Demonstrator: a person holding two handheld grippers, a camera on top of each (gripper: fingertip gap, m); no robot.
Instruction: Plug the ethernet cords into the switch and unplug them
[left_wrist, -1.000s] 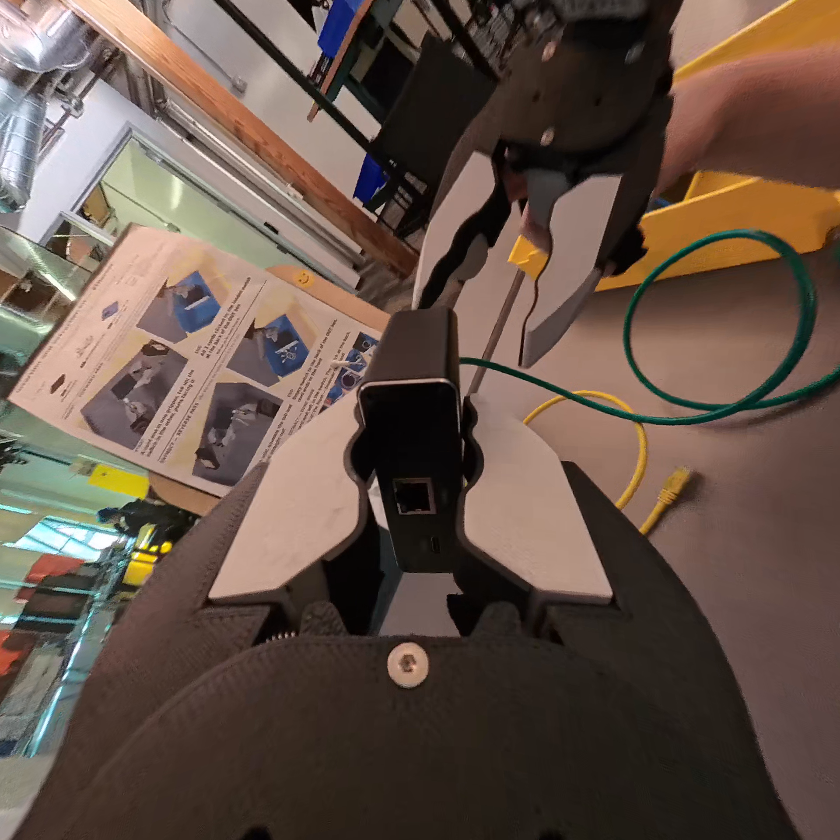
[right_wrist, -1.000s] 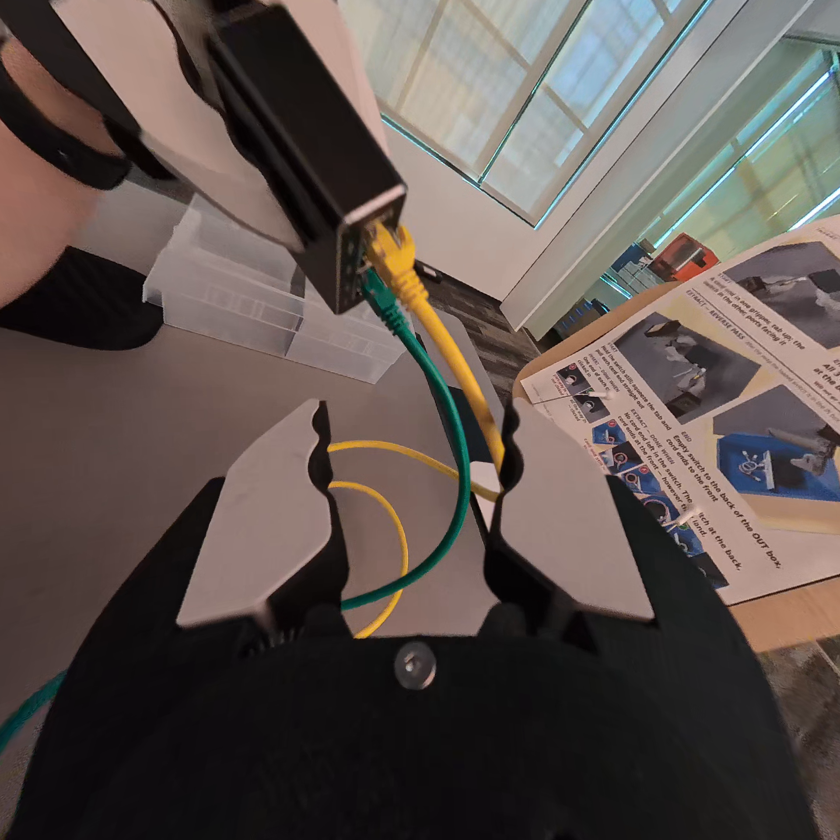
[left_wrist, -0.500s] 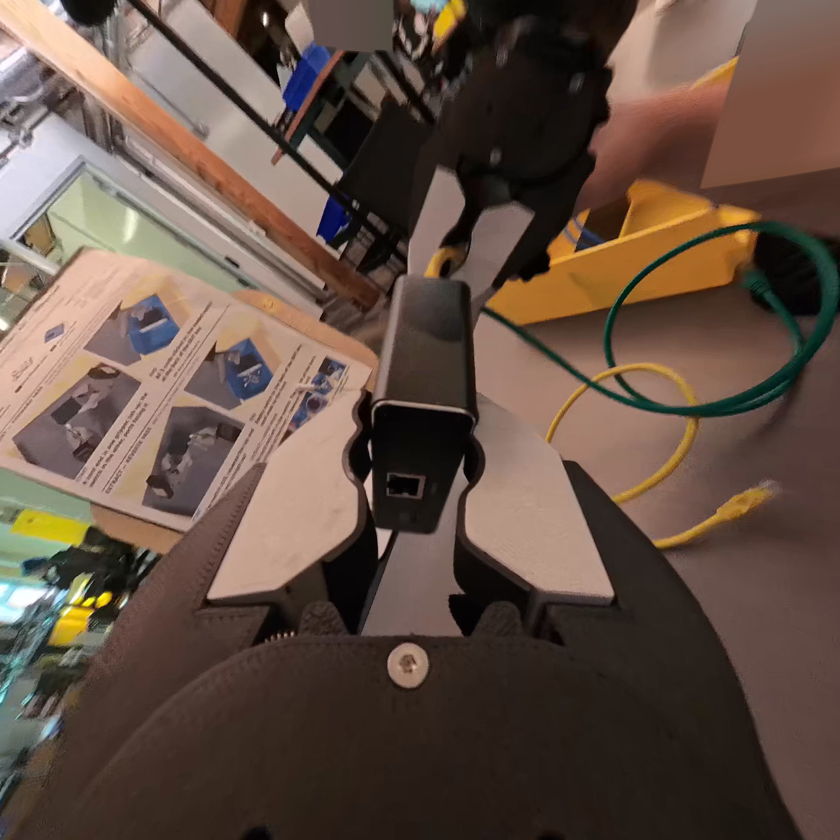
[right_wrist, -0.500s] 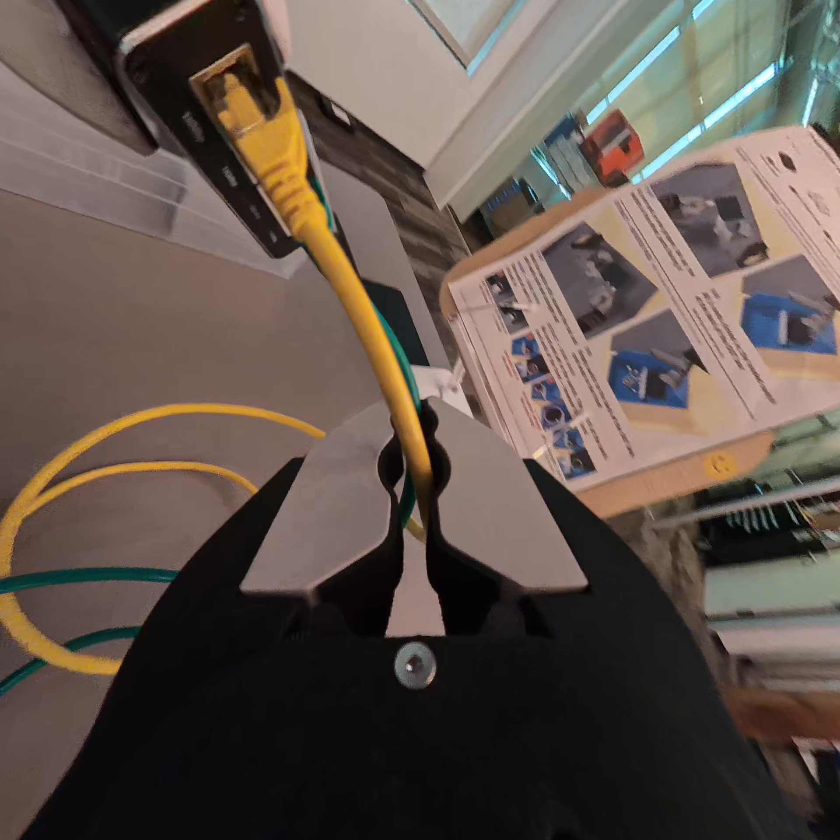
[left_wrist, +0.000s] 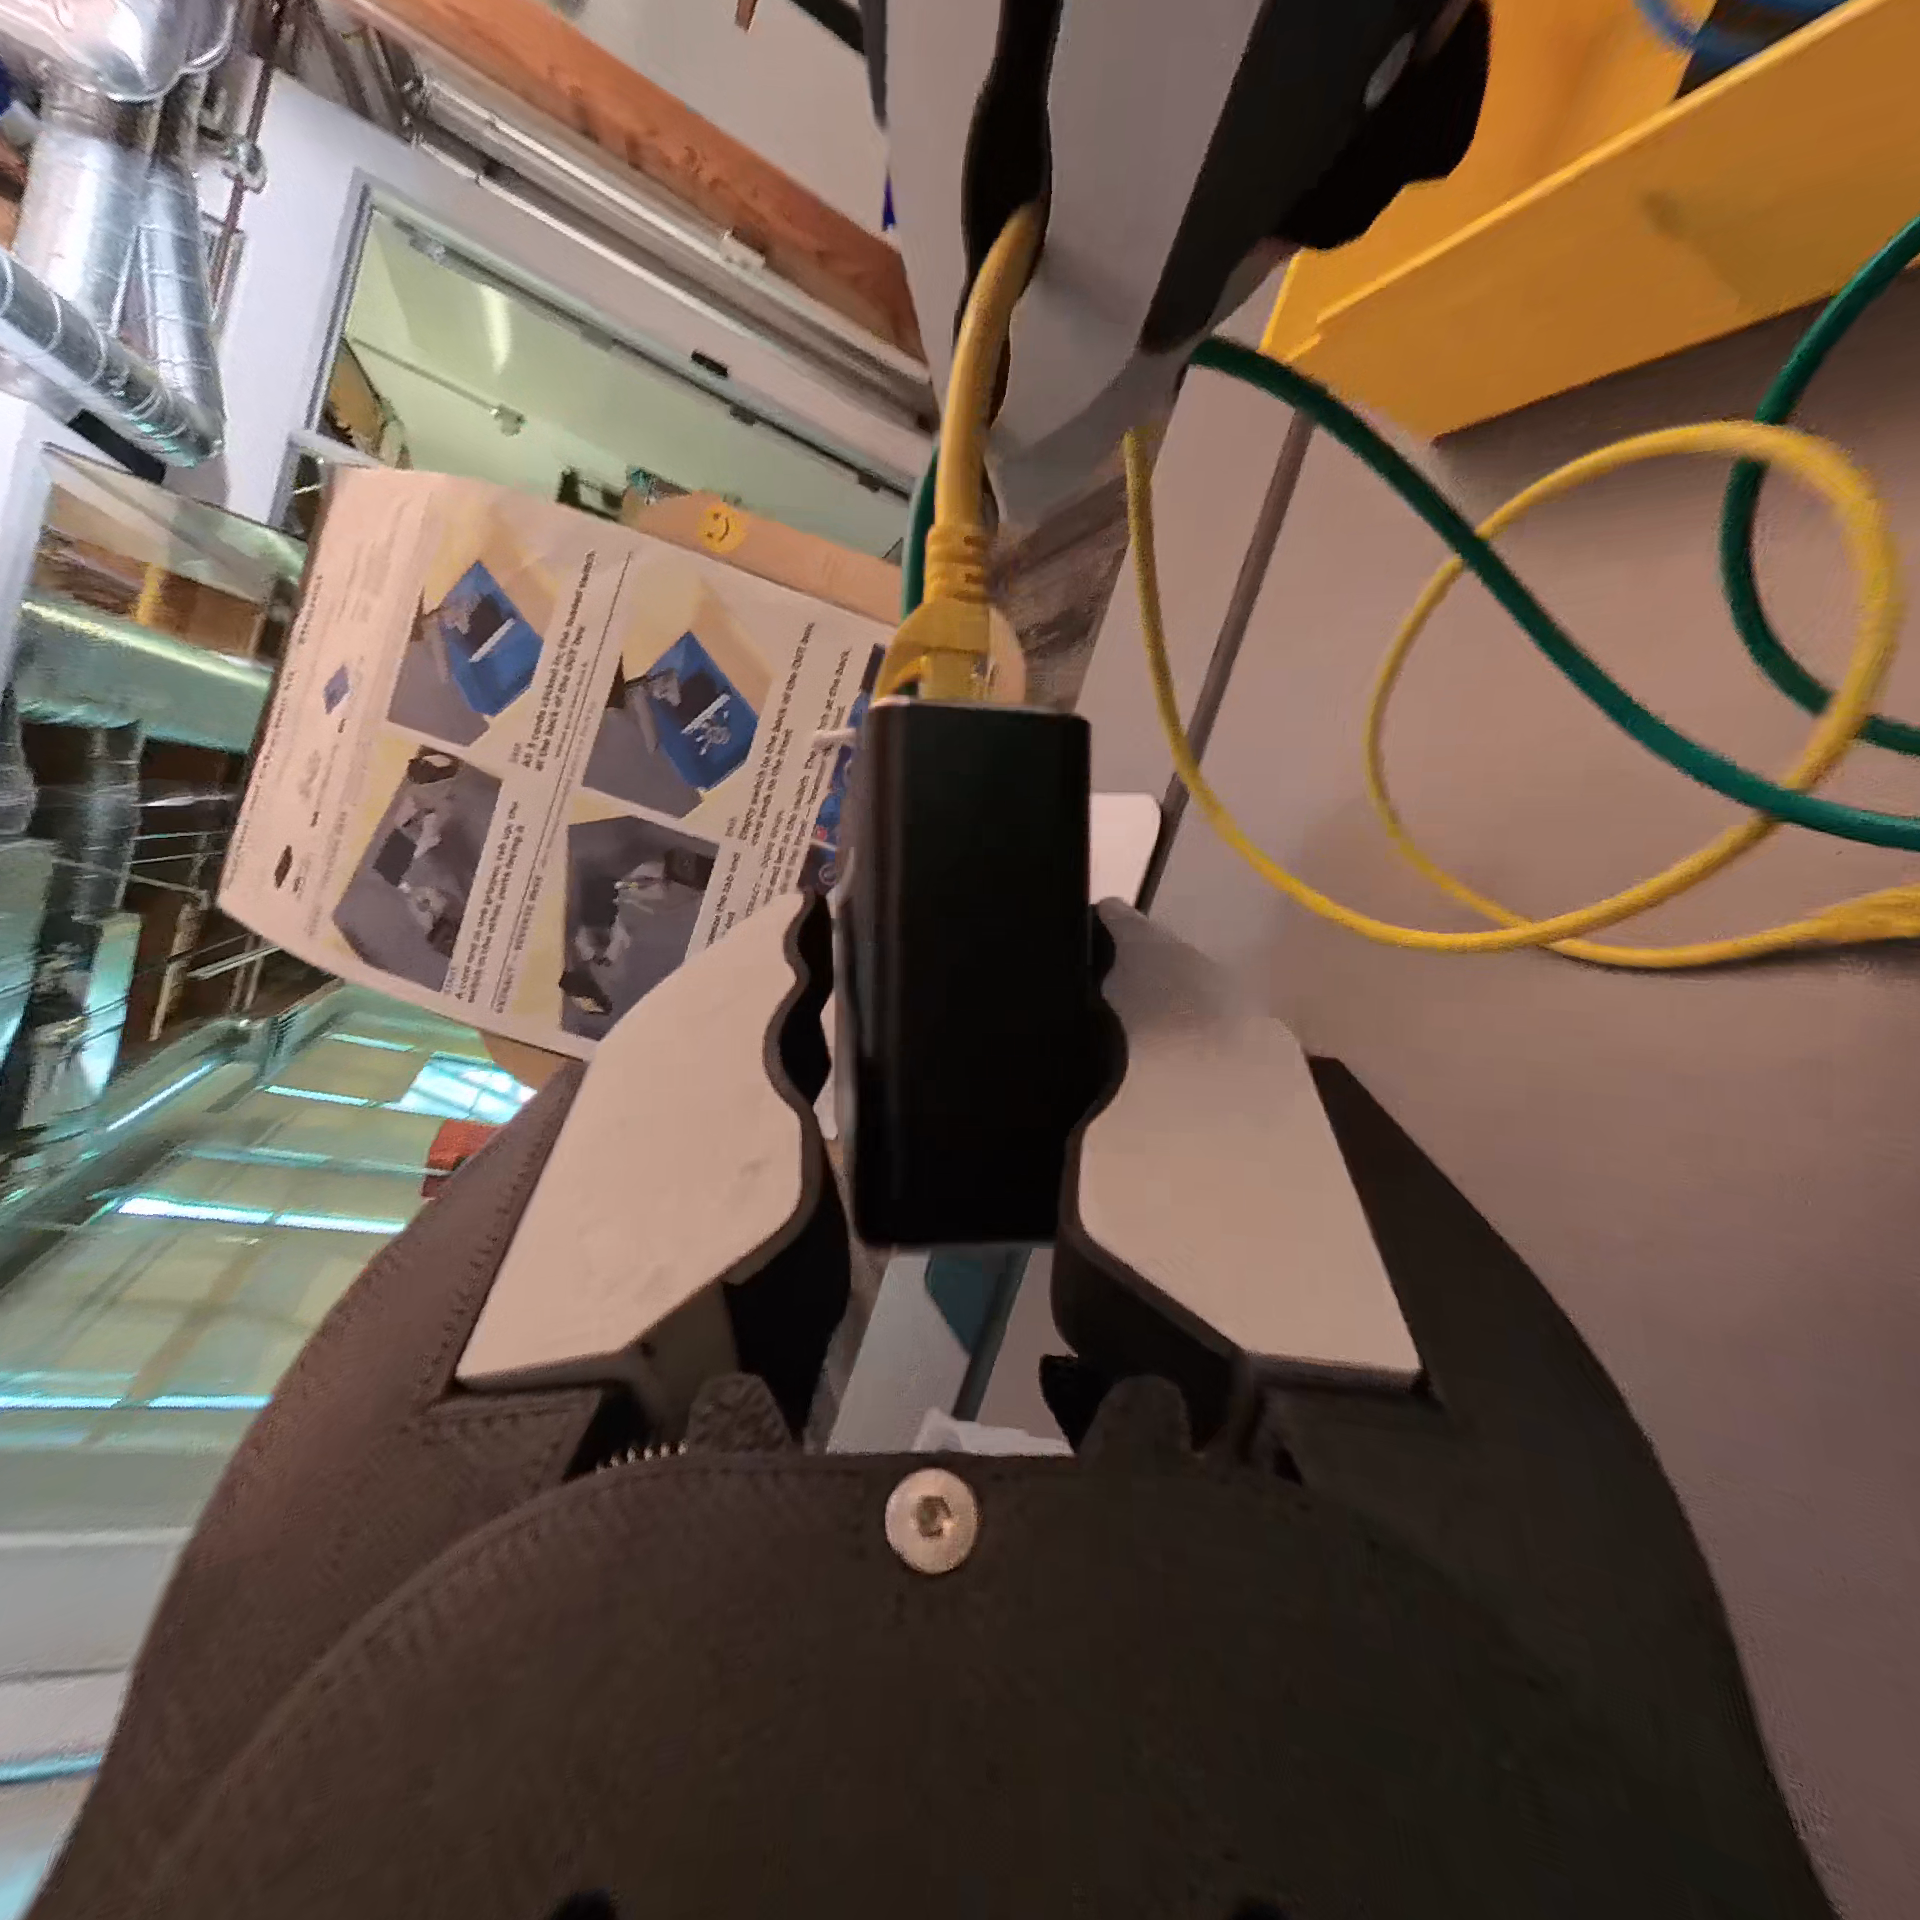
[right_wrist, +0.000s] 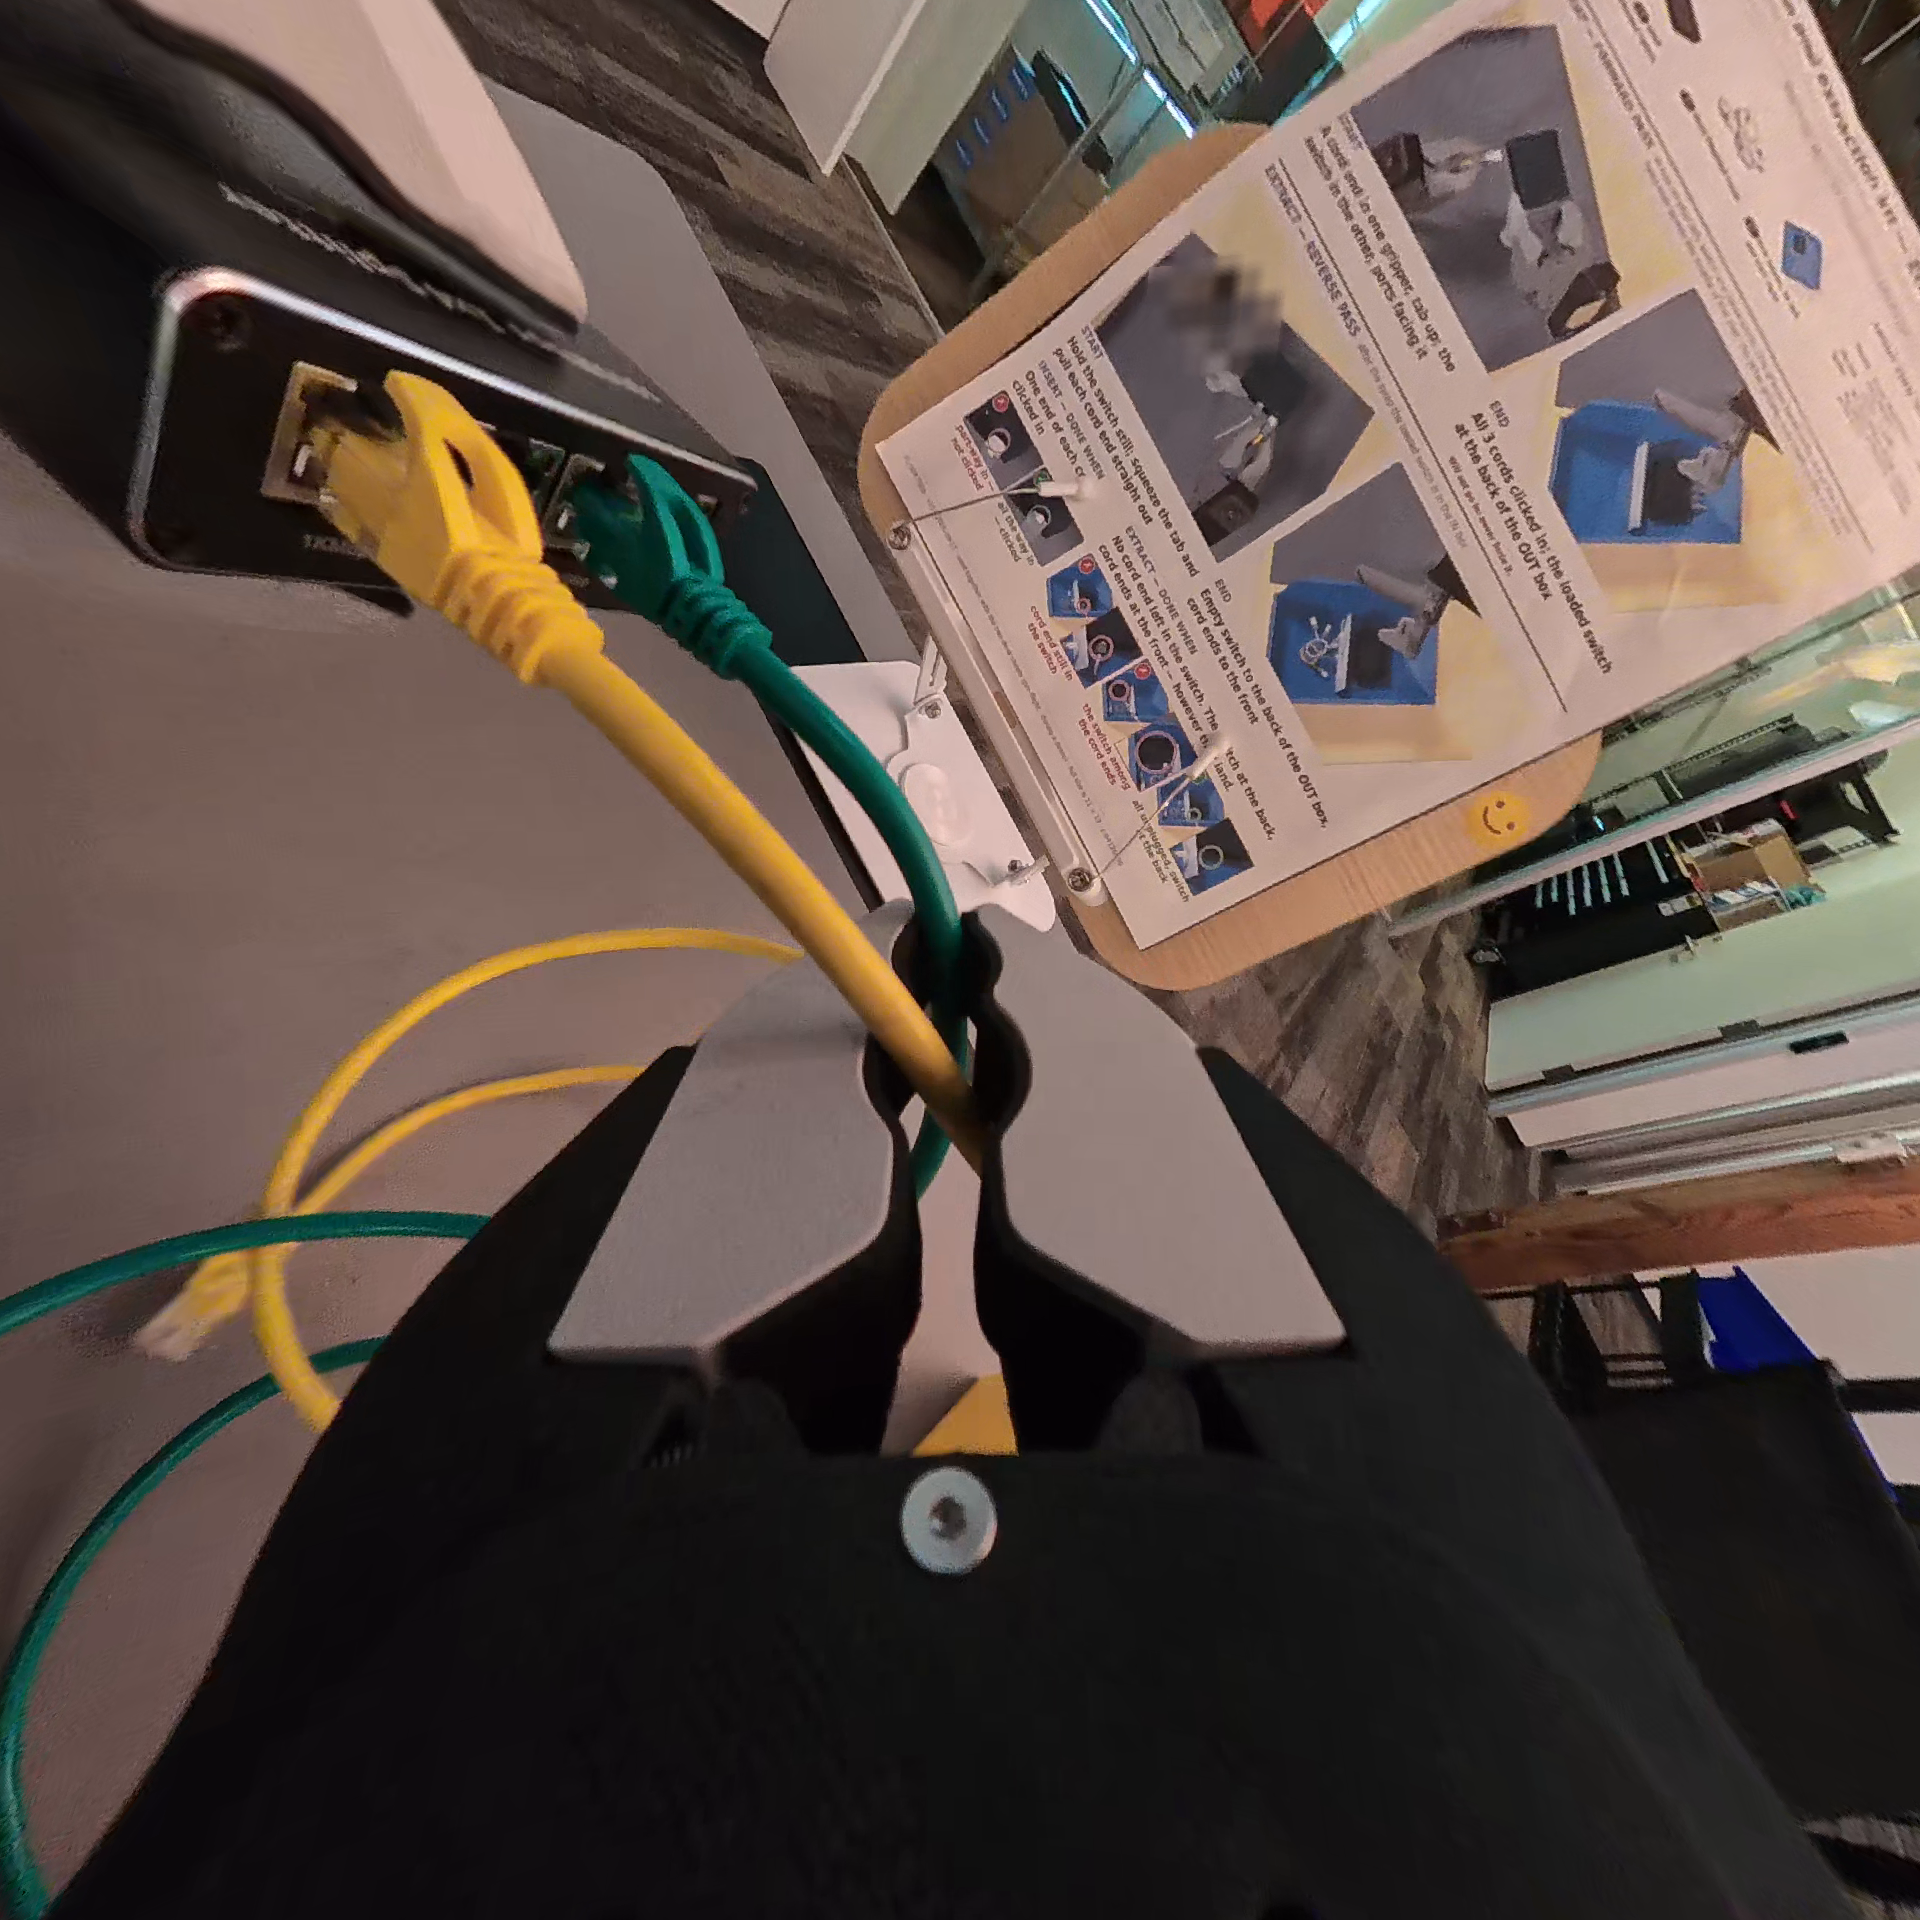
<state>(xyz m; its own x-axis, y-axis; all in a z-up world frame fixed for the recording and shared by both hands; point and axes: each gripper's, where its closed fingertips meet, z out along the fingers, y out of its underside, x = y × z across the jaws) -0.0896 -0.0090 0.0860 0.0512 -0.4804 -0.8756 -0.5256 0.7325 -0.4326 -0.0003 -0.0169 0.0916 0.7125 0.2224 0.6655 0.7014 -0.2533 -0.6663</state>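
Left gripper (left_wrist: 961, 1049): jaws clamping the black switch (left_wrist: 971, 966).
Right gripper (right_wrist: 940, 1023): jaws nearly closed, pinching the yellow cord (right_wrist: 727, 800).

One switch (right_wrist: 312, 343), two cords: one yellow cord (right_wrist: 665, 748), one green cord (right_wrist: 831, 748).

Black switch (right_wrist: 416, 343), yellow cord (right_wrist: 665, 727), green cord (right_wrist: 831, 748) plugged in.

Green cord (right_wrist: 862, 790) (edge-cropped), blurred
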